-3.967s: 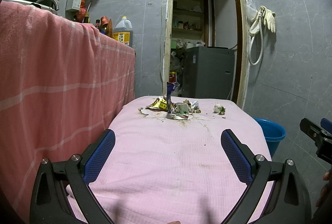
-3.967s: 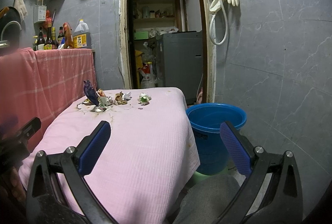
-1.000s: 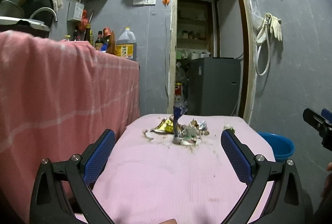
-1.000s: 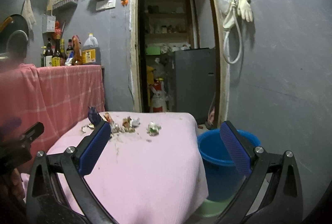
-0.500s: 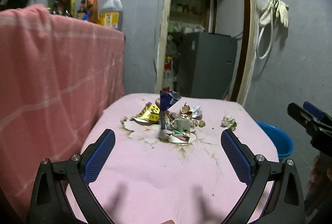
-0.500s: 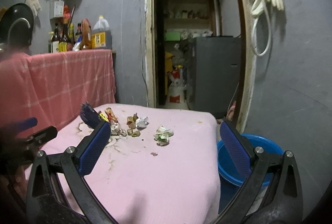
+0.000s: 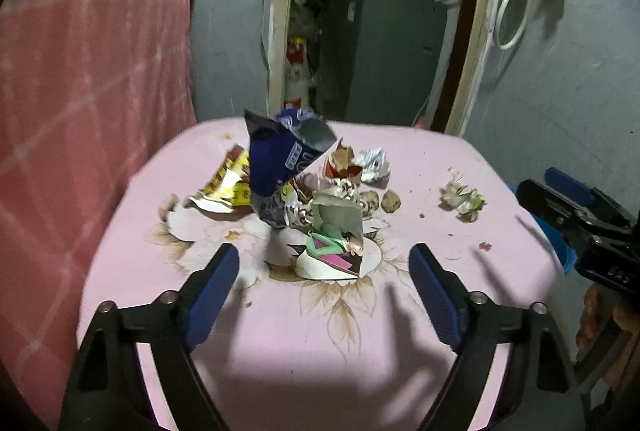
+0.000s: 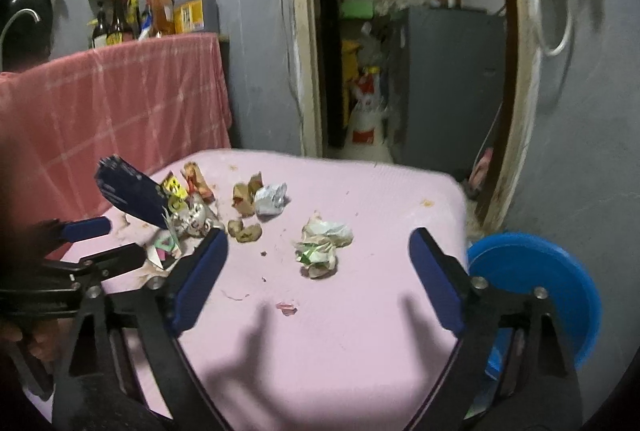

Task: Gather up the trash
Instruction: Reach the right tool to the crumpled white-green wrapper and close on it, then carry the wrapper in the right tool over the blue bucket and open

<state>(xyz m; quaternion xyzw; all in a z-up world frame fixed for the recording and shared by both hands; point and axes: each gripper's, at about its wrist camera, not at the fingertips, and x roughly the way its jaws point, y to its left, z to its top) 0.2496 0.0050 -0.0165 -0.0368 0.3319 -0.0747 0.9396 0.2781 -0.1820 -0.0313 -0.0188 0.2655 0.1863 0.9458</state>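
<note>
A heap of trash lies on the pink-covered table: a dark blue wrapper standing up, a yellow wrapper, a green and pink carton, a silver crumpled ball. A crumpled paper wad lies apart at the right, also in the right wrist view. My left gripper is open and empty, just short of the carton. My right gripper is open and empty, just short of the paper wad. The blue wrapper shows there at the left.
A blue bucket stands on the floor at the table's right edge. A pink-draped counter with bottles rises on the left. A doorway with a grey appliance lies behind. Small crumbs dot the cloth.
Both grippers have moved forward and tilted down toward the table; the trash heap and the paper wad now sit much nearer the open fingers. Nothing on the table has moved.
</note>
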